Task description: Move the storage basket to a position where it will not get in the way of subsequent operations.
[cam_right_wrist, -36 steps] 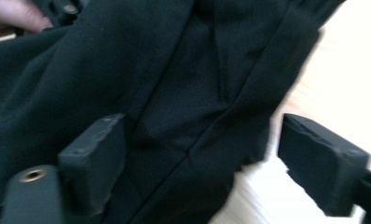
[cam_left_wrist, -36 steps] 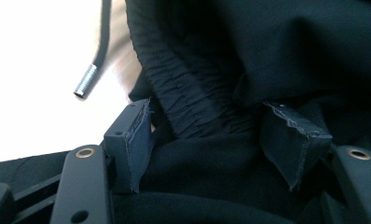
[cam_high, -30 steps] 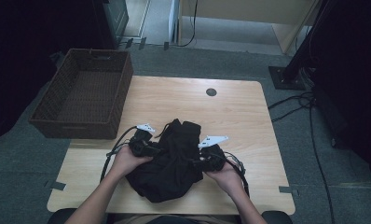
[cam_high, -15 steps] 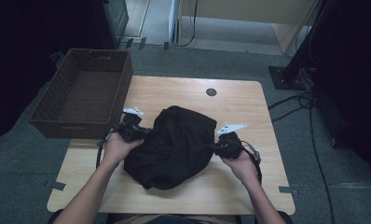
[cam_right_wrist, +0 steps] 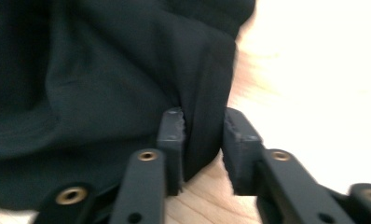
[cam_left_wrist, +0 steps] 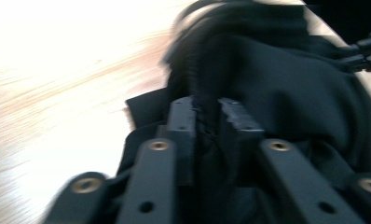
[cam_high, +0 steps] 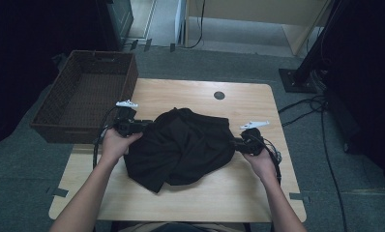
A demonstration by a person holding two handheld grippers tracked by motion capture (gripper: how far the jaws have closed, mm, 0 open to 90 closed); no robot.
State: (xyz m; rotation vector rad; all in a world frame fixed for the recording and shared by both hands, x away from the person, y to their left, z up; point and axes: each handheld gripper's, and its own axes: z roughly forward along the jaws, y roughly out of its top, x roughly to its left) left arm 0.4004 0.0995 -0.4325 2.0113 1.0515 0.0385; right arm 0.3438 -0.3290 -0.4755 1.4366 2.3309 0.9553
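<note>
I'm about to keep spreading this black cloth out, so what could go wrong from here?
The right gripper pinches only a narrow fold at the black cloth's edge, so more tension could pull it free. The left gripper has bunched fabric between its jaws, which may stay creased. The cloth's lower part lies folded under itself on the table, so it may not open flat.

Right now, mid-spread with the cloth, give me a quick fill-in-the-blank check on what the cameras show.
1. The left gripper and the right gripper each pinch the ____ garment.
2. The garment lies on the wooden ____, not in the basket.
3. The wicker basket holds ____.
4. The basket stands off the table's ____ side.

Missing words: black; table; nothing; left
</note>
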